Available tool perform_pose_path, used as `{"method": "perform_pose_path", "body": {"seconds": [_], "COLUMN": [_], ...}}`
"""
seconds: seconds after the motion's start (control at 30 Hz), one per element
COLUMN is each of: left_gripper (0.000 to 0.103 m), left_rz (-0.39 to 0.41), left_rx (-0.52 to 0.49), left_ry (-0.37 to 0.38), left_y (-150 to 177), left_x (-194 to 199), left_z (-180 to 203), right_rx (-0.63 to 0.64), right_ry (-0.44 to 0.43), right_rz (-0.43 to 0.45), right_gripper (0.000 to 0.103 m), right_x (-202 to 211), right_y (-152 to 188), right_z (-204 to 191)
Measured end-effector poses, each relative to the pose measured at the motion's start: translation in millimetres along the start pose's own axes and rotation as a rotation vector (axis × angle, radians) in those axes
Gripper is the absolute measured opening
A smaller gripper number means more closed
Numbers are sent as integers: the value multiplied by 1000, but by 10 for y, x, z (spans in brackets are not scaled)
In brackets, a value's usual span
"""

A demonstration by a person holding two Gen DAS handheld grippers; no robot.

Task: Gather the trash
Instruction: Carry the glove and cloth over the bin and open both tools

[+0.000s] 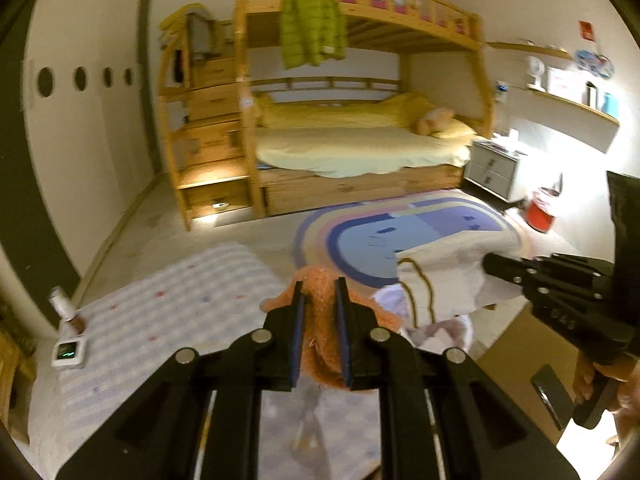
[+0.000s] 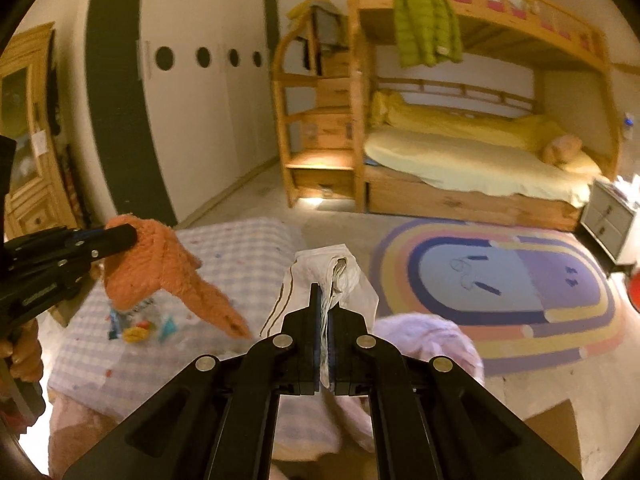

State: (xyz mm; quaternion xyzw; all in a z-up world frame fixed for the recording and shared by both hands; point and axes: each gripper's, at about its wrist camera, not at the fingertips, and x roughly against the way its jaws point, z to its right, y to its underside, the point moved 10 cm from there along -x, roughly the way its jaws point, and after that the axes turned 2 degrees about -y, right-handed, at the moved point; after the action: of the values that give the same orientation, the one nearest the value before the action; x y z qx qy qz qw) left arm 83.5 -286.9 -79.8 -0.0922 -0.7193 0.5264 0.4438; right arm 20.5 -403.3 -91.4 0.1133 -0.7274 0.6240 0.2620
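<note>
The left gripper (image 1: 320, 300) has its jaws nearly closed on a fuzzy orange cloth (image 1: 320, 320), the pads pinching a bunched fold of it. In the right wrist view that orange cloth (image 2: 160, 264) hangs from the left gripper (image 2: 132, 236) at about nine o'clock, its long tail trailing down toward five o'clock, so its long axis runs on a slant from the grip to the free tip. It looks soft, light and limp; a pinch on a gathered fold suits it, and the pile should not slip easily.

The right gripper (image 2: 327, 300) is clamped fully onto a crumpled white bag with brown cord handles (image 2: 340, 276), the thin layers squeezed flat between the pads. In the left wrist view this white bag (image 1: 440, 276) sits at three o'clock, held by the right gripper (image 1: 492, 268). It seems thin and crinkly, easily torn, so a grip on several layers together is the safer one. Its mouth points up and away, toward twelve o'clock.

Below the orange cloth, on the checked bedding (image 2: 248, 248), lies a clear wrapper with coloured bits (image 2: 138, 322), at roughly eight o'clock; it is blurred, so what it holds I cannot tell. A rainbow rug (image 2: 520, 280) lies beyond at two o'clock.
</note>
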Motion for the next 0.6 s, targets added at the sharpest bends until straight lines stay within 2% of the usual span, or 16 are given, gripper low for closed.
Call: {"method": "perform_pose_path", "body": {"seconds": [0.27, 0.4, 0.6], "left_gripper": [13, 13, 13], "left_rz": [-40, -65, -91], "left_rx": [-106, -123, -133], "left_ry": [108, 134, 149], "left_y": [59, 97, 116], "left_x": [-554, -874, -1289], "left_z": [855, 1065, 1182], "right_rx": [-66, -89, -116], "right_ry": [131, 182, 239], "right_rz": [-42, -74, -122], "right_gripper": [2, 2, 2], "right_x": [2, -97, -340], "right_y": [224, 347, 499], "right_z": [649, 907, 1263]}}
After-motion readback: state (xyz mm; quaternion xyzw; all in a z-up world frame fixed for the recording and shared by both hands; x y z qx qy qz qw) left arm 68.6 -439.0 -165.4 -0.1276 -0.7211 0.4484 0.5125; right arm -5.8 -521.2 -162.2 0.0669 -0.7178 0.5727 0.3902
